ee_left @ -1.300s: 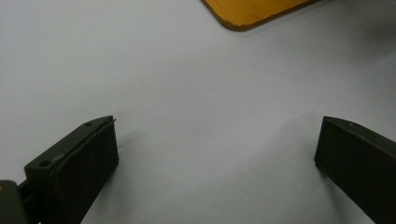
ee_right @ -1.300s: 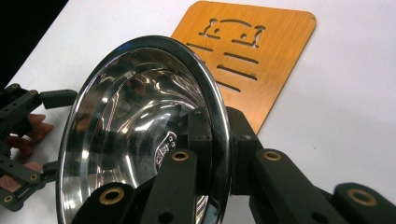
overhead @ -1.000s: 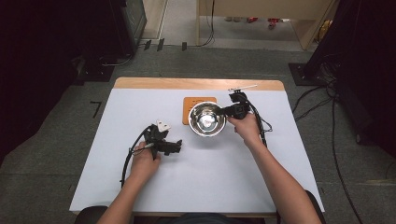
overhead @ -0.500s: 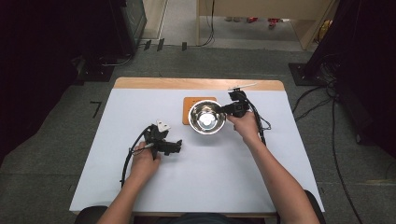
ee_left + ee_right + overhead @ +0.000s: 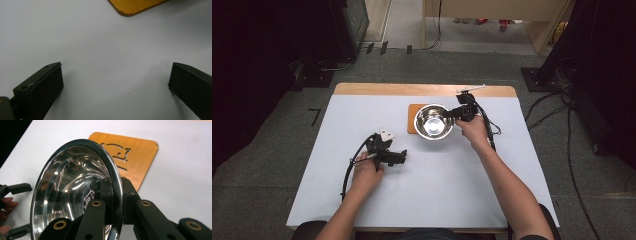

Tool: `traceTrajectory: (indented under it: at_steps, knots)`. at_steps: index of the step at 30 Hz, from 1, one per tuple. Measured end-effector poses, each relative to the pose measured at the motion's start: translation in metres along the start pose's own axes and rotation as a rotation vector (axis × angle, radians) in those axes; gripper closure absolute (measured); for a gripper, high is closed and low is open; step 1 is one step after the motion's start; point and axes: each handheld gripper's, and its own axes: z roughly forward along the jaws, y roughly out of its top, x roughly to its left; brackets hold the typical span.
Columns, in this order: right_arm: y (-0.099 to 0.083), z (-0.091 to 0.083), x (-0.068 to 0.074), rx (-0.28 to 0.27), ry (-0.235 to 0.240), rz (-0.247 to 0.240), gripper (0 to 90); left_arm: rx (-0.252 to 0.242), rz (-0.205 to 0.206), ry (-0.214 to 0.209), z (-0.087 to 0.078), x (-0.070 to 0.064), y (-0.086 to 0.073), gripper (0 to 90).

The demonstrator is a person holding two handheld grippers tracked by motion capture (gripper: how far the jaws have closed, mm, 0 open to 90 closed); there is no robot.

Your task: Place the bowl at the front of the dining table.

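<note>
Two claws: right claw (image 5: 113, 195) pinching steel bowl (image 5: 75, 192) rim above orange board (image 5: 130, 152); left claw (image 5: 115, 82) spread over table (image 5: 100, 50).

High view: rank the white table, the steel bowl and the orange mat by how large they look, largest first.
1. white table, by far the largest.
2. steel bowl, gripped at its rim by the right gripper.
3. orange mat; the bowl hides most of it, so its full size is unsure.
</note>
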Motion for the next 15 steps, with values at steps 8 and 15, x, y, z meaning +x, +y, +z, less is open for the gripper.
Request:
traceTrajectory:
  at_steps: [8, 15]
  knots:
    - [0.0033, 0.0029, -0.0012, 0.002, -0.005, 0.006, 83.4, 0.000, 0.000, 0.000, 0.0000, 0.0000, 0.0000, 0.0]
    - [0.0070, 0.0081, -0.0012, 0.002, -0.010, 0.021, 83.4, 0.000, 0.000, 0.000, 0.0000, 0.0000, 0.0000, 0.0]
